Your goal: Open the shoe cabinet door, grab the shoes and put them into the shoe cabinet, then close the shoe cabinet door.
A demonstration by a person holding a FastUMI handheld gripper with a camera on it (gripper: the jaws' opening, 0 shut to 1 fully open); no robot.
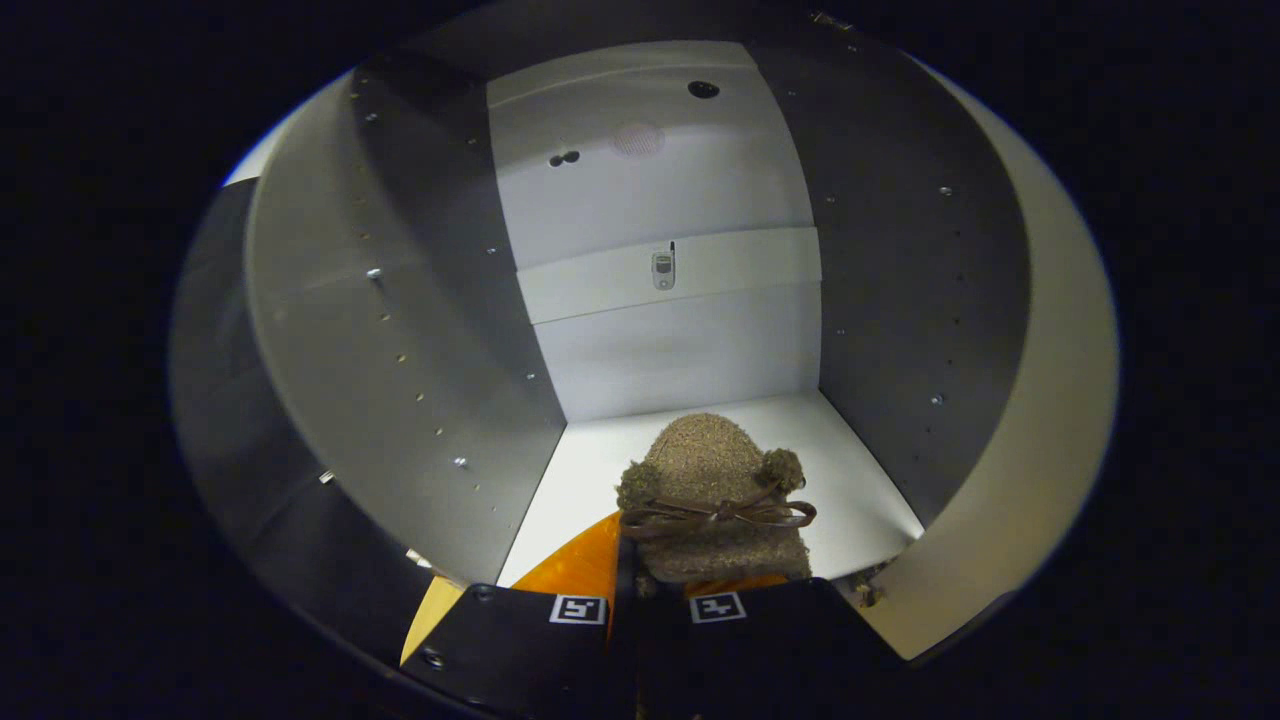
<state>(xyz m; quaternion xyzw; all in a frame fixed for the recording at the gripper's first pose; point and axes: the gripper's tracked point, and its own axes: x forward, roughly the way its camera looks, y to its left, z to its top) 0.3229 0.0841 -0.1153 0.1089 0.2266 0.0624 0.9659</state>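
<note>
My gripper (648, 600): I reached into the open shoe cabinet (400, 330), my two fingers nearly together at the mouth of the compartment, with only a narrow gap between them.
Jaws: drawn close on the heel end of the shoe; I pinched it there, though the contact itself was hidden under the shoe's fuzzy edge.
Shoe (712, 500): a brown, fuzzy slipper-like shoe with a thin dark bow (716, 514) tied across its top and a small pompom (781, 468) on its right side.
Shoe position: inside the cabinet, over the white floor panel (850, 480) of the compartment, just ahead of my fingers and between the two grey side walls.
Shoe axis: its long axis ran straight in line with my fingers, front to back in the compartment.
Shoe pointing: the rounded toe pointed away from me toward the white back panel (660, 200); the heel end faced me.
Shoe attitude: I could not tell whether the sole rested on the floor panel or hung just above it.
Back panel: white, with a lighter band across its middle carrying a small metal fitting (663, 270), and a few dark holes higher up.
Side walls: grey, dotted with rows of small shelf-pin holes.
</note>
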